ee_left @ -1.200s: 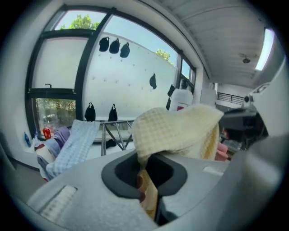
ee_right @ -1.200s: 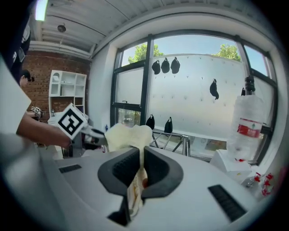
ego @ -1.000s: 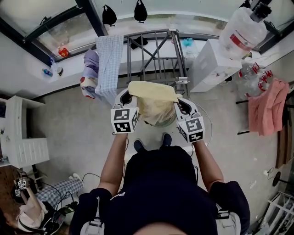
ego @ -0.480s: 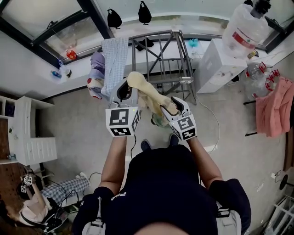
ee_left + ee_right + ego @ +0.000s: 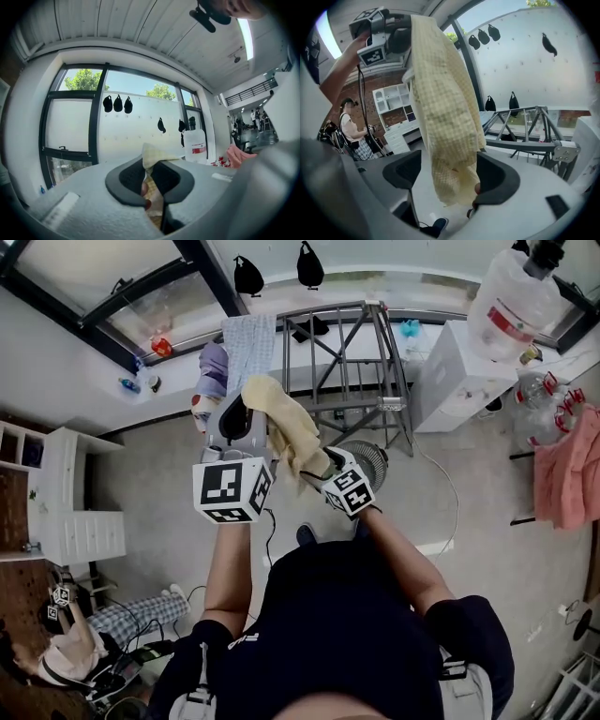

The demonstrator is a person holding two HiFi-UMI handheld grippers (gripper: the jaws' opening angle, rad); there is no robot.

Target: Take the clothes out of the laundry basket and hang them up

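Note:
My left gripper [image 5: 241, 420] is raised and shut on the top of a pale yellow checked cloth [image 5: 281, 423]. In the left gripper view the cloth [image 5: 151, 164] is pinched between the pads. The cloth [image 5: 445, 117] hangs down from the left gripper [image 5: 393, 40] into my right gripper [image 5: 450, 180]. The right gripper's jaws are opening and stand wide; the cloth's lower end dangles between them, brushing the right pad. In the head view the right gripper [image 5: 328, 468] sits just below and right of the left one. The round mesh laundry basket [image 5: 364, 457] stands on the floor behind it.
The grey metal drying rack [image 5: 347, 362] stands ahead, with a blue checked garment [image 5: 249, 343] and a purple one [image 5: 214, 367] over its left end. A white cabinet [image 5: 450, 371] and large water bottle [image 5: 511, 306] are right; pink cloth [image 5: 572, 465] far right. A person [image 5: 66, 662] sits lower left.
Both grippers have moved left and up with the yellow cloth. The right jaws have opened and let go, so the cloth now hangs from the left gripper alone.

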